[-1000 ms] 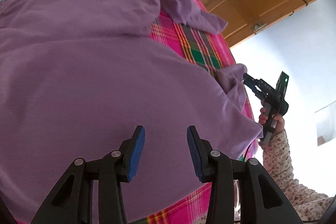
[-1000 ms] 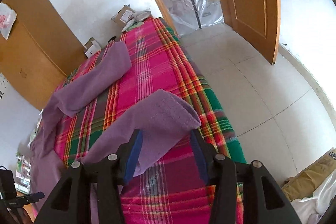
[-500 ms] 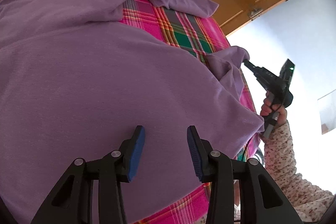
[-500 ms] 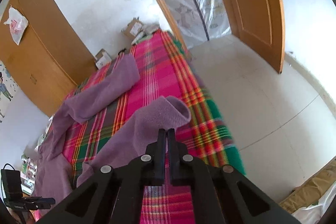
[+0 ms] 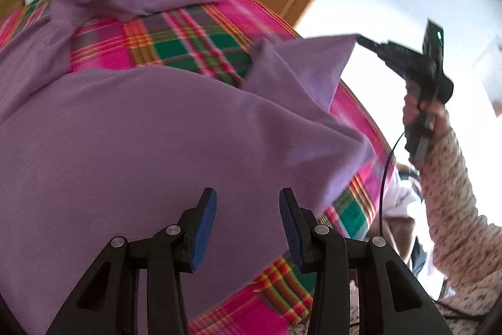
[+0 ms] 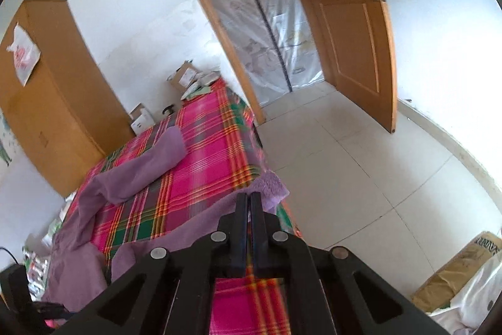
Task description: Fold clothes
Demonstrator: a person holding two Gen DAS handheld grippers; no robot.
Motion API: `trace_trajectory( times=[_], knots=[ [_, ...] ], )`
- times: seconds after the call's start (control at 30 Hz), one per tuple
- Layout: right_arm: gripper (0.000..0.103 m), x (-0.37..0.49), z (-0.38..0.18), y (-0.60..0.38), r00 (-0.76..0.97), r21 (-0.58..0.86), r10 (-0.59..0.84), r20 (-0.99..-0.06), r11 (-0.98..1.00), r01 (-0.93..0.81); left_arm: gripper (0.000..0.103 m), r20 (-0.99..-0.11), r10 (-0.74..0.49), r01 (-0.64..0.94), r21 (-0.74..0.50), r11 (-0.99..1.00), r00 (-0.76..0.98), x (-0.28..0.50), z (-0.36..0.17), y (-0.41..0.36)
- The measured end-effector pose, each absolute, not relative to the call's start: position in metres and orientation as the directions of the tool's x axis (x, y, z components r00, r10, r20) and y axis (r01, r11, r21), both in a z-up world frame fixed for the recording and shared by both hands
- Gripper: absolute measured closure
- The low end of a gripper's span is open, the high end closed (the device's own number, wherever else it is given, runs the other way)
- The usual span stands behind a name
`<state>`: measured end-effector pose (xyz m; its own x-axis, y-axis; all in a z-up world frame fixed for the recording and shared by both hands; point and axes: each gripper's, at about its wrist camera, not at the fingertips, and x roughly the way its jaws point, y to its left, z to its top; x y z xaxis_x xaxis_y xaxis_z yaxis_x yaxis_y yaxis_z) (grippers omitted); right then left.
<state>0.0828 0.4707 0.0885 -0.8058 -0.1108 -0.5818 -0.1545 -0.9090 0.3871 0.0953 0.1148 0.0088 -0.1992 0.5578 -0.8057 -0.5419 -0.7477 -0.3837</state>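
Purple garment (image 5: 131, 140) spread over the plaid bedcover (image 5: 188, 43), far sleeve (image 6: 147, 168) lying flat across it. Right gripper (image 6: 248, 197) pressed together on the near sleeve cuff (image 6: 269, 187), lifting it off the bed's edge. Left gripper (image 5: 248, 218) spread wide above the garment's body, gripping nothing.

Left gripper (image 5: 248, 217): I hold its blue-padded jaws parted, nothing between them. Right gripper (image 6: 248, 203): jaws pressed together on the sleeve (image 6: 269, 186) at their tips. Right hand (image 5: 422, 115): fist wrapped round the handle, raised ahead and right of my left gripper, forearm upright.
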Motion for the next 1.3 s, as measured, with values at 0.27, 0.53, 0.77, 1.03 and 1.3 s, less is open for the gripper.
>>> trace_trajectory(
  times=[0.27,0.53,0.77,1.03,1.3],
  knots=[
    [0.101,0.106,0.086,0.507,-0.810,0.353,-0.004,-0.586,-0.902,-0.251,0.060,-0.818,0.544,-0.549,-0.373,-0.748,-0.186,0.094,0.005,0.123],
    [0.101,0.121,0.075,0.543,-0.786,0.320,0.099,-0.610,-0.877,-0.359,0.060,-0.815,0.552,-0.548,-0.385,-0.743,-0.176,0.088,0.005,0.129],
    [0.101,0.134,0.072,0.574,-0.771,0.315,0.173,-0.613,-0.842,-0.439,0.060,-0.813,0.558,-0.548,-0.394,-0.738,-0.168,0.091,0.004,0.132],
    [0.103,0.161,0.052,0.602,-0.713,0.281,0.256,-0.652,-0.792,-0.542,0.060,-0.806,0.569,-0.541,-0.409,-0.734,-0.162,0.091,0.001,0.134],
    [0.101,0.167,0.027,0.606,-0.712,0.358,0.128,-0.690,-0.795,-0.490,0.060,-0.802,0.577,-0.542,-0.419,-0.728,-0.156,0.089,-0.001,0.137]
  ],
)
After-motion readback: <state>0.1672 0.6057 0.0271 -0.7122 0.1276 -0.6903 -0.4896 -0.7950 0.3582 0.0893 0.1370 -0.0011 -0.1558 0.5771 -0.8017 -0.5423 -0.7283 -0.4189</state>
